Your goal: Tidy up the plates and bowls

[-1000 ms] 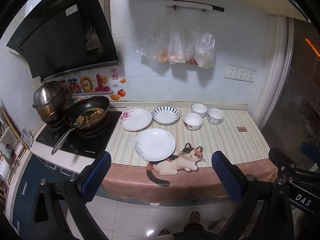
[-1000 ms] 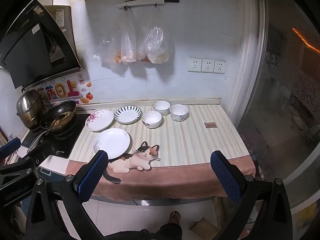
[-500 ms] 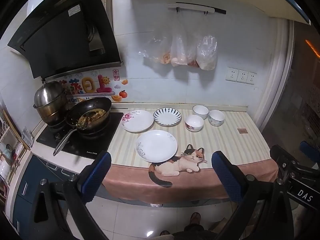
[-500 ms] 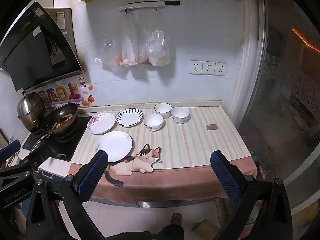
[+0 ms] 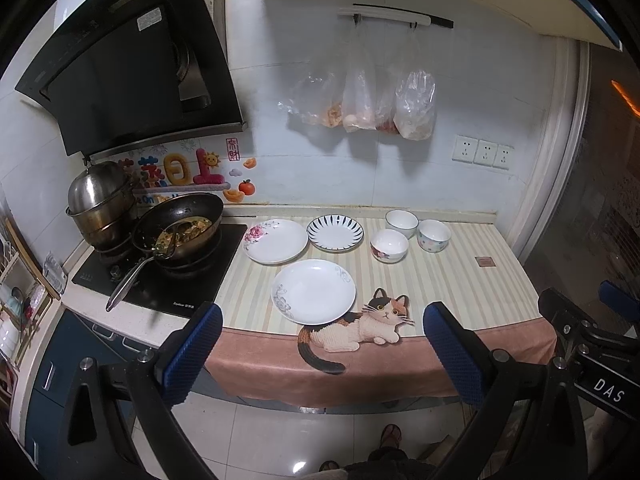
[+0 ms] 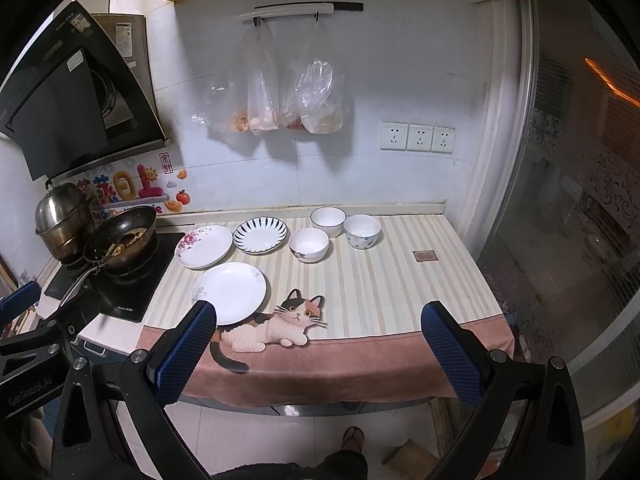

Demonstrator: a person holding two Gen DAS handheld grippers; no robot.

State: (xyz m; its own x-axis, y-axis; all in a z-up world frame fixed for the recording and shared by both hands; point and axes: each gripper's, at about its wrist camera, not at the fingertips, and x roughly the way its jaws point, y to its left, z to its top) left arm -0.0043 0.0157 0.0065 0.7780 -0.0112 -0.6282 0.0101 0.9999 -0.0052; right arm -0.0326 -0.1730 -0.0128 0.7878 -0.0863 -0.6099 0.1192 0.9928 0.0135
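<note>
Three plates lie on the striped counter: a white plate (image 5: 314,291) (image 6: 230,293) at the front, a rose-patterned plate (image 5: 276,241) (image 6: 205,246) behind it, and a blue-striped plate (image 5: 335,233) (image 6: 260,235) to the right of that. Three small bowls stand further right: one (image 5: 389,245) (image 6: 309,244) in front, two (image 5: 401,223) (image 5: 434,235) behind. My left gripper (image 5: 320,354) and right gripper (image 6: 318,354) are both open and empty, held in front of the counter edge, apart from everything.
A stove (image 5: 160,276) at the left holds a wok of food (image 5: 178,230) with a long handle and a steel pot (image 5: 100,204). A cat picture (image 5: 356,328) is on the counter cloth. Plastic bags (image 5: 372,104) hang on the wall. A range hood (image 5: 128,64) overhangs the stove.
Both grippers have drifted slightly toward the counter; the dishes look a little nearer. Nothing on the counter moved.
</note>
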